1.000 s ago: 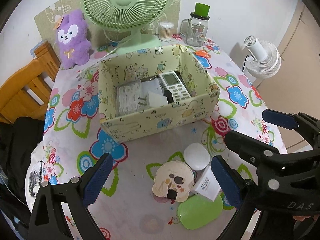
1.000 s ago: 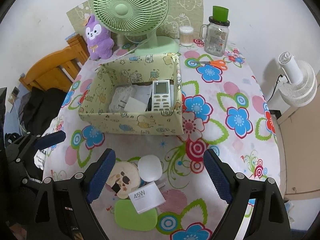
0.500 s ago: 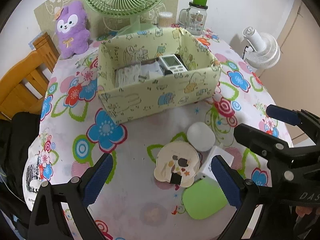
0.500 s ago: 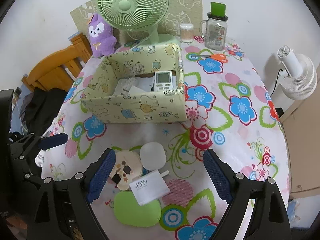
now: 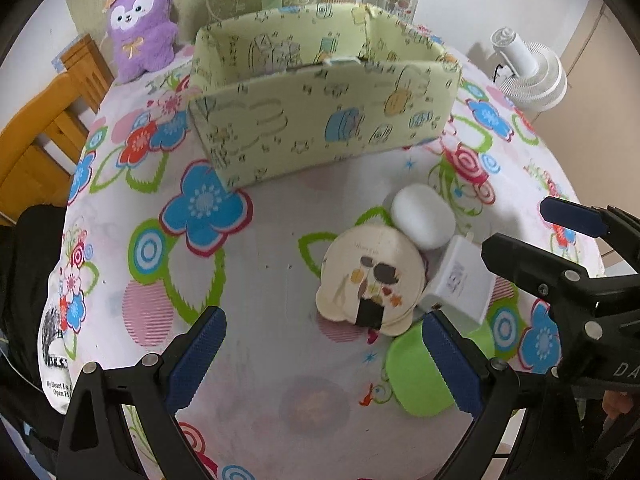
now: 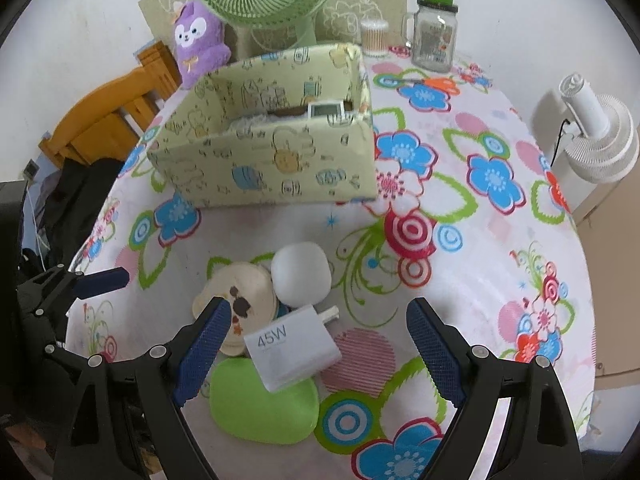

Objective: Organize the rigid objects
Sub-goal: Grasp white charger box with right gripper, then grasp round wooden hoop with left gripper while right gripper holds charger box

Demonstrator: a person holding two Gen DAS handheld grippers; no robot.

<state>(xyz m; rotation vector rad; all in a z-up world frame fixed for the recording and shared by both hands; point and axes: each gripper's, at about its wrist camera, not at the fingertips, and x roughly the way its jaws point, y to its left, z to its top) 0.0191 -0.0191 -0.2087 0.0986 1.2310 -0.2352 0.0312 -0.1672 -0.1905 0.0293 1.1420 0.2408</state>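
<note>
Grippers over the item cluster, both empty.
Left gripper and right gripper jaws wide apart, gripping nothing. White 45W charger sits between the right fingers on the floral tablecloth; patterned box at 12 o'clock.

Right gripper: jaws wide apart, nothing held, above the cluster.
Cluster: white 45W charger overlapping green oval case; cream round case and white rounded case just behind, touching.
Patterned box: farther back, remote inside.
Left gripper: at left edge.
</note>
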